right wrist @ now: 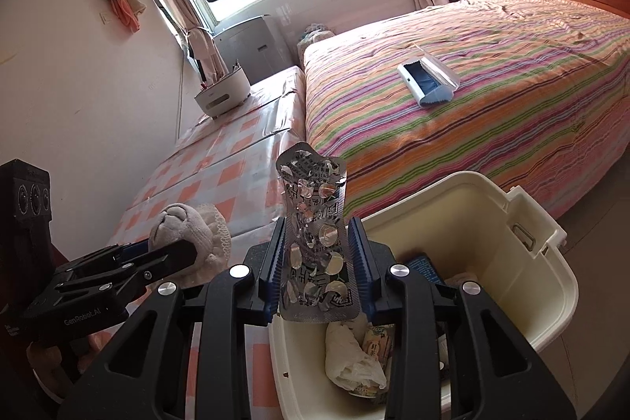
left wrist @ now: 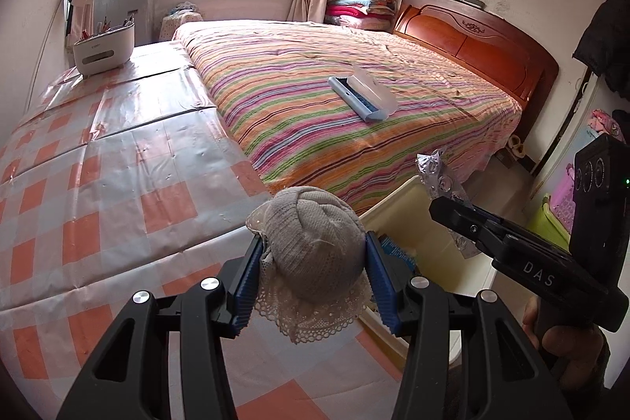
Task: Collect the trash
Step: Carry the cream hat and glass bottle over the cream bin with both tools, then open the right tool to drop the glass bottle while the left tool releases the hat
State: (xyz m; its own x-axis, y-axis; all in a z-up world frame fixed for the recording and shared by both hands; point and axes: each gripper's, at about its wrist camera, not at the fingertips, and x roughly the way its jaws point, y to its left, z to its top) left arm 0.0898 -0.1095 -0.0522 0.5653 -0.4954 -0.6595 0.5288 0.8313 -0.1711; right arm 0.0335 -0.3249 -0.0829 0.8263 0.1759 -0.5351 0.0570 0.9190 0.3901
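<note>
My left gripper point(left wrist: 313, 250) is shut on a rolled grey sock point(left wrist: 315, 223) with a lace cuff, held over the checkered surface beside the bin. My right gripper point(right wrist: 317, 235) is shut on an empty silver blister pack point(right wrist: 315, 215), which stands upright above the cream trash bin point(right wrist: 551, 262). In the left wrist view the right gripper point(left wrist: 453, 211) reaches in from the right with the blister pack point(left wrist: 437, 176) over the bin point(left wrist: 393, 195). The right wrist view shows the left gripper point(right wrist: 173, 250) and the sock point(right wrist: 189, 227) at lower left.
The bin holds a crumpled white bag point(right wrist: 350, 361), a drink carton point(right wrist: 378, 341) and a blue box point(right wrist: 427, 268). A blue and white brush point(left wrist: 362, 93) lies on the striped bed point(left wrist: 315, 128). A white pen holder point(left wrist: 104, 46) stands on the checkered plastic-covered surface point(left wrist: 98, 164).
</note>
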